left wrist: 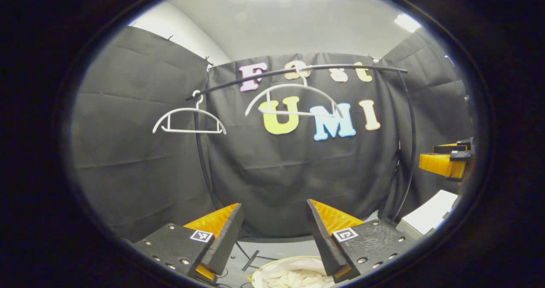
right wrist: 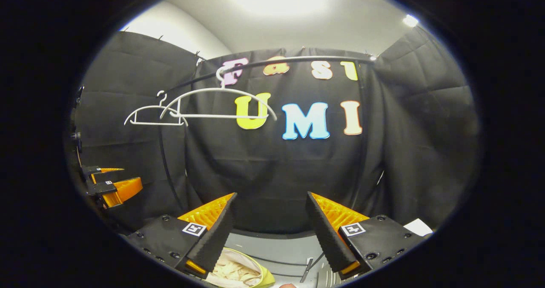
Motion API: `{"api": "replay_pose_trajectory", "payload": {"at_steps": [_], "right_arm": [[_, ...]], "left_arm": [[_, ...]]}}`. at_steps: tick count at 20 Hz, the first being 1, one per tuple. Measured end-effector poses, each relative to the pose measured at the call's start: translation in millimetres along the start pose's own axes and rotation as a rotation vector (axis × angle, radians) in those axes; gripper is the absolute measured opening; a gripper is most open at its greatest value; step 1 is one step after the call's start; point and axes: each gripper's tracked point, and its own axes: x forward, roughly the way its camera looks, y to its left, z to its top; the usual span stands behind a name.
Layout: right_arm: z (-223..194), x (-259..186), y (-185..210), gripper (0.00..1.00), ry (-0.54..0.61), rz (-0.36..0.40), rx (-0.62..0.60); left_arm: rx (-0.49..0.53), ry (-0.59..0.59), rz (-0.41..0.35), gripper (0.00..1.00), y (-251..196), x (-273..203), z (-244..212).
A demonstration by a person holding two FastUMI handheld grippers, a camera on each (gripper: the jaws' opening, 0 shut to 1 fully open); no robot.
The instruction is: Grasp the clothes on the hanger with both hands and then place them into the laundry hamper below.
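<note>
Clothes sat as a pale crumpled heap inside the laundry hamper, low in the left gripper view between that gripper's fingertips; the right gripper view had the same cream fabric inside the hamper's yellow-green rim. Both hangers were bare: the nearer white hanger and the farther white hanger hung empty on the black rail, and the right gripper view showed them overlapping at the rail's left end. The left gripper had jaws wide apart with nothing between them, aimed at the booth wall above the hamper. The right gripper was likewise spread and empty; it also showed at the right edge of the left gripper view, well apart from the hangers. My read: the drop was done, with only the retreat left. To do that well, keep both jaws spread, lift straight up clear of the hamper rim so no fabric snags on a finger, and stay below the hangers to avoid knocking them. Couldn't tell whether any cloth hung over the rim's near side; worth a check.
</note>
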Motion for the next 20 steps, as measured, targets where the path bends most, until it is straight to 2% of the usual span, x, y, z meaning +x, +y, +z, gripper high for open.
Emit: {"api": "replay_pose_trajectory", "payload": {"at_steps": [9,13,20], "right_arm": [[37,-79,-60,0.96,-0.107,-0.095,-0.029],[40,-108,-78,0.98,-0.129,-0.128,-0.016],[50,-140,-102,0.99,-0.161,-0.170,-0.012]], "left_arm": [[0.013,-0.109,0.029,0.87,0,-61,50],[0.023,-0.149,0.024,0.87,-4,-105,64],[0.003,-0.191,0.031,0.87,-10,-129,80]]}}
